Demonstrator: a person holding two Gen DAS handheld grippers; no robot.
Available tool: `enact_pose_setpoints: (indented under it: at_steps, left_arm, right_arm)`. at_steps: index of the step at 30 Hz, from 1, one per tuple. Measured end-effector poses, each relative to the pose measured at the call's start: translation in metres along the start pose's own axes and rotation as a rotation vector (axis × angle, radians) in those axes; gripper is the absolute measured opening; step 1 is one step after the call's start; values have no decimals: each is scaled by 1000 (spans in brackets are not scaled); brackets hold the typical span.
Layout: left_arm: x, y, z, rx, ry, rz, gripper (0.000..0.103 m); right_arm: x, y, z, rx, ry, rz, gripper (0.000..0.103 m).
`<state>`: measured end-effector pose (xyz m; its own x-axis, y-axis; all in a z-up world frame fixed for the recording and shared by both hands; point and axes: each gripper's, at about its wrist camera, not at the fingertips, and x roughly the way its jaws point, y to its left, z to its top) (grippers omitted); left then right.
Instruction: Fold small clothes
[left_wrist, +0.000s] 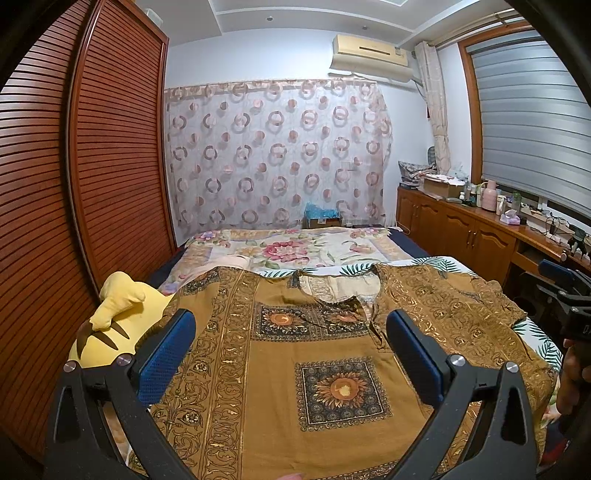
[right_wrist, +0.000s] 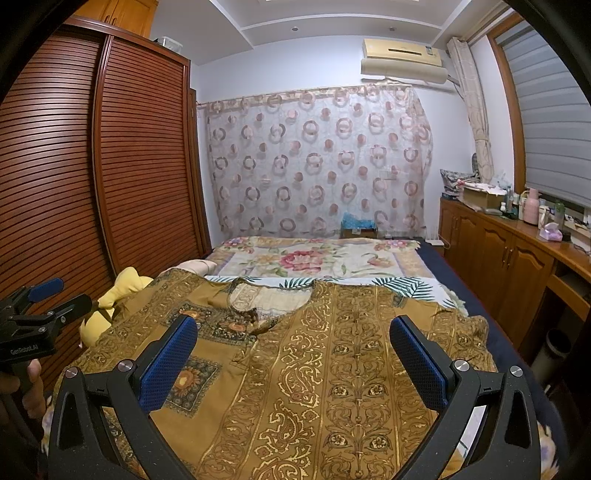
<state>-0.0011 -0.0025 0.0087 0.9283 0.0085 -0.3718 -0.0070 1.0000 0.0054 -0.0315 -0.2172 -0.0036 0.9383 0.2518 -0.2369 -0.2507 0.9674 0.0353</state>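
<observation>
A brown and gold patterned top (left_wrist: 295, 354) lies spread flat on the bed, its neckline (left_wrist: 332, 288) toward the far side. My left gripper (left_wrist: 290, 332) hovers open above its left half, nothing between the blue pads. Over the right half of the same top (right_wrist: 332, 369) my right gripper (right_wrist: 293, 336) is also open and holds nothing. The right gripper (left_wrist: 565, 280) shows at the right edge of the left wrist view, and the left gripper (right_wrist: 48, 299) at the left edge of the right wrist view, held by a hand (right_wrist: 33, 376).
A yellow plush toy (left_wrist: 110, 321) sits at the bed's left side against the slatted wooden wardrobe (left_wrist: 92, 166). A floral quilt (left_wrist: 295, 247) covers the far half of the bed. Wooden cabinets (right_wrist: 509, 258) with bottles and boxes run along the right wall.
</observation>
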Motion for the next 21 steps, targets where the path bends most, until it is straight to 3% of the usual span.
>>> enact_pose_setpoints:
  at_steps: [21]
  left_arm:
    - [-9, -5, 9, 0, -1, 0, 103]
  right_arm:
    - [0, 0, 0, 0, 2, 0, 103]
